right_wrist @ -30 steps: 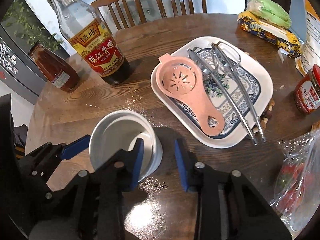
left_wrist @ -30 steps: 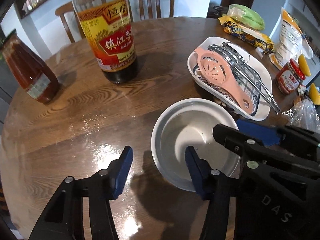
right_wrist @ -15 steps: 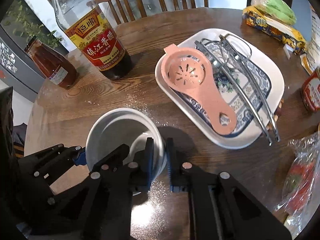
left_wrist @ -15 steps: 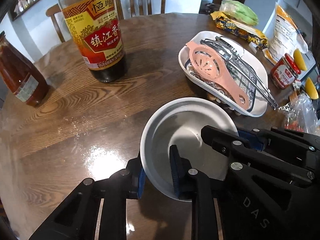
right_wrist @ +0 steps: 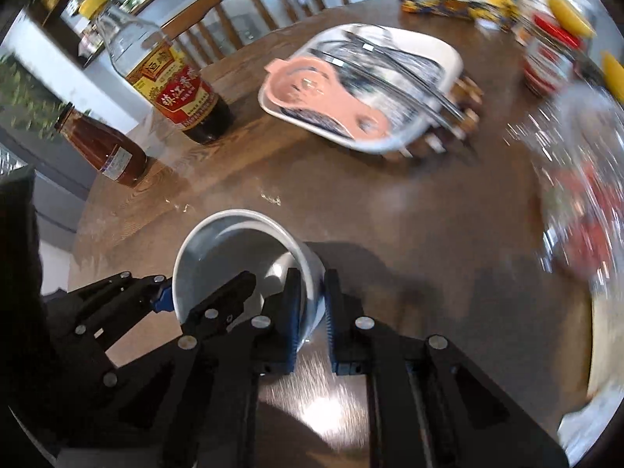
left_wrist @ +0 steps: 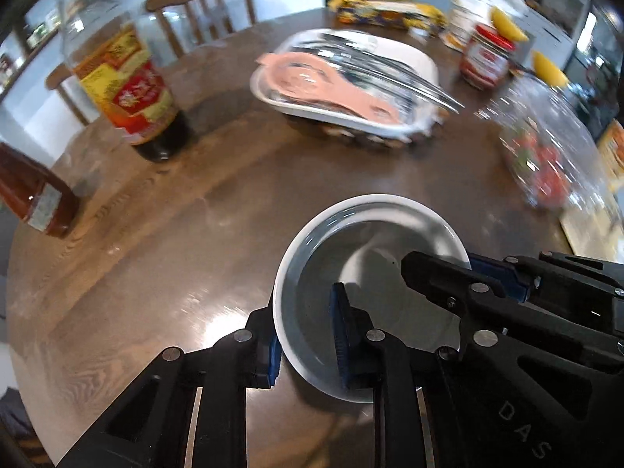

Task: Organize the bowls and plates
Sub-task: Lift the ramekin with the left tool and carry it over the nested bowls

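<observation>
The round white ceramic bowl (left_wrist: 370, 273) is pinched at opposite rim walls – near-left by the left gripper (left_wrist: 306, 331), right side by the right gripper (right_wrist: 312, 308), one pad inside, one outside. It is held above the brown wooden table (left_wrist: 156, 234). The white rectangular patterned plate (right_wrist: 436, 58) lies ahead, nearer the right gripper – long axis diagonal. Its beaded mat is shown only in the right view.

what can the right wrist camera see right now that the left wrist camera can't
Only the right wrist view shows the vinegar bottle's yellow cap and the sauce bottle's neck. Only the left wrist view shows the cutting board at the table's right edge. Both show the white bowl clamped at opposite rim sides by the left gripper and right gripper, and the plate carrying the pink egg separator.
</observation>
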